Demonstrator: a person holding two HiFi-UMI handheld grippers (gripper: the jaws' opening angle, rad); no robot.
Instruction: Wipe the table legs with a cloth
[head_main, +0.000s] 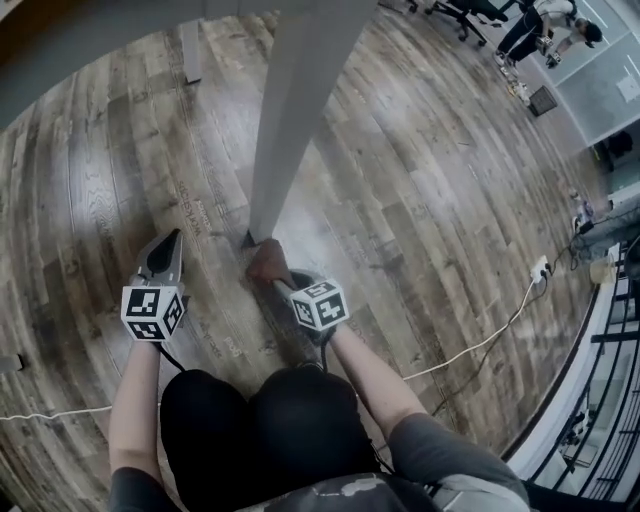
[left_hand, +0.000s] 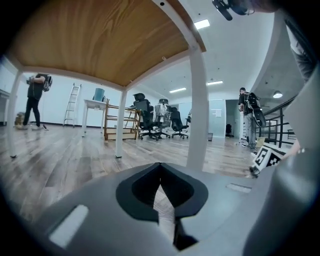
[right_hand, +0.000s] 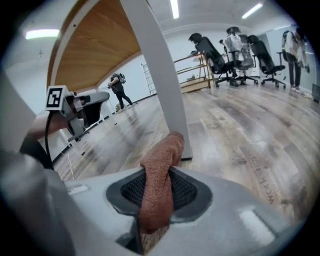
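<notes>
1. Pinched in the right gripper (right_hand: 159, 194): a rust-brown cloth (right_hand: 160, 175), jaws pressed onto it from both sides.
2. Lies lengthwise along the jaws, long axis running forward and away from the person, bunched free end pointing at the foot of the white table leg (right_hand: 159, 90).
3. Seen from the head view, sits at the very base of the table leg (head_main: 290, 120), cloth (head_main: 267, 260) touching it just above the wooden floor (head_main: 430, 200), right gripper (head_main: 276, 280) directly behind.
4. Stands upright, long axis vertical, rising to the wooden underside of the table top (right_hand: 100, 45).
5. To the left of the leg and apart from it: the left gripper (head_main: 172, 245), held low over the floor, pointing forward like the right one.
6. Pressed together at the tips in the left gripper view (left_hand: 160, 170), nothing between them, only floorboards showing through the slit below.
7. Trailing across the floor on the right: a white cable (head_main: 480, 340).
8. Far off, past the leg: a row of office chairs (right_hand: 235, 47).
</notes>
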